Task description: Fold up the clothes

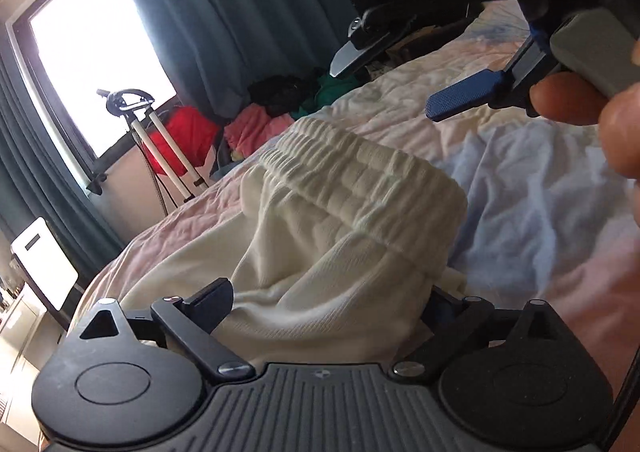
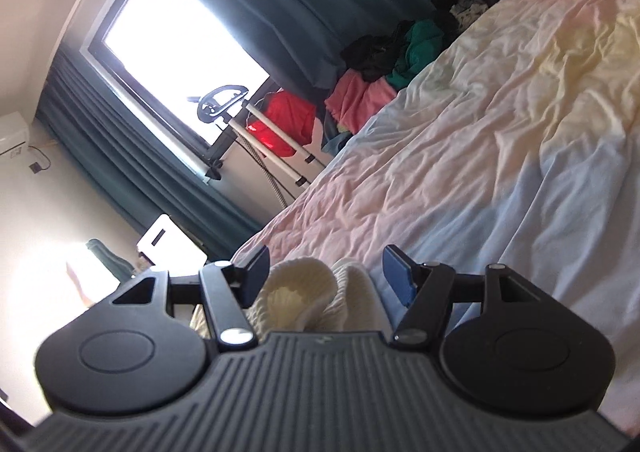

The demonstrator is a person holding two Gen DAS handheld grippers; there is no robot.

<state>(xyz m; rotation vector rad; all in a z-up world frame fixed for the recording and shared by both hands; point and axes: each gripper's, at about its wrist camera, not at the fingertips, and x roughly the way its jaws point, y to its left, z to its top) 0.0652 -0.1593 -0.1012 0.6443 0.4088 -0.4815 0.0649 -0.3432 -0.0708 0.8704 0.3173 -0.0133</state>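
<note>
Cream shorts (image 1: 328,252) bunched between spread left gripper (image 1: 326,306) jaws; right gripper (image 2: 326,278) jaws apart, waistband between.

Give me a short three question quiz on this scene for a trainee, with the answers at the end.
1. True or false: the right gripper is clamped shut on the cream garment.
2. What does the garment lie on? A) a wooden table B) a pastel bedspread C) a chair seat
3. In the left wrist view, which part of the garment is ribbed and gathered?

Key: 1 false, it is open; 2 B; 3 the elastic waistband.
</note>
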